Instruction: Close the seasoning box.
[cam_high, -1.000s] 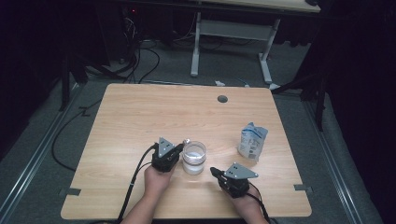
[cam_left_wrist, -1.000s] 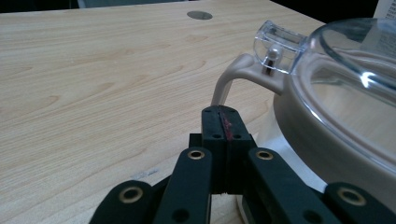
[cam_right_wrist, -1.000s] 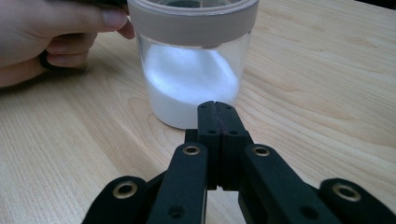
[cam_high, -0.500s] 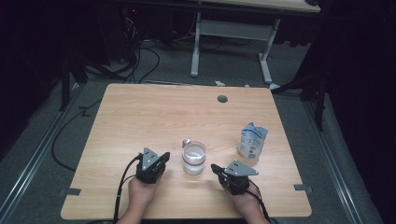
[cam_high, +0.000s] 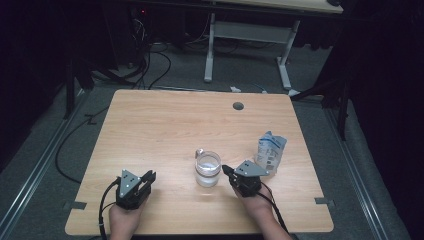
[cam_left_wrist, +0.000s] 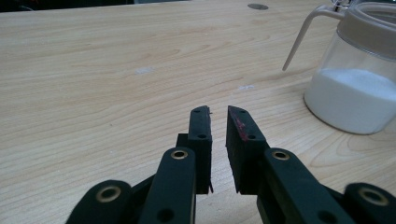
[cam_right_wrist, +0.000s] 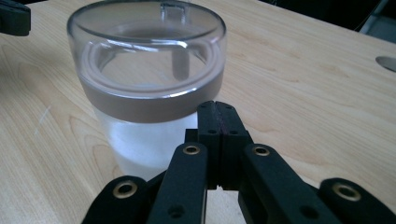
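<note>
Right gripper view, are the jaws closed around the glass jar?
No, the right gripper has its jaws shut together on nothing, just in front of the glass jar.

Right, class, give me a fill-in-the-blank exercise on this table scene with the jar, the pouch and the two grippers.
1. The clear jar holds a ____ powder.
2. The right gripper has its jaws ____, with nothing between them.
3. In the high view, the blue-and-white pouch stands to the ____ of the jar.
4. The left gripper points over bare ____ tabletop, apart from the jar.

Missing words: white; shut; right; wooden
</note>
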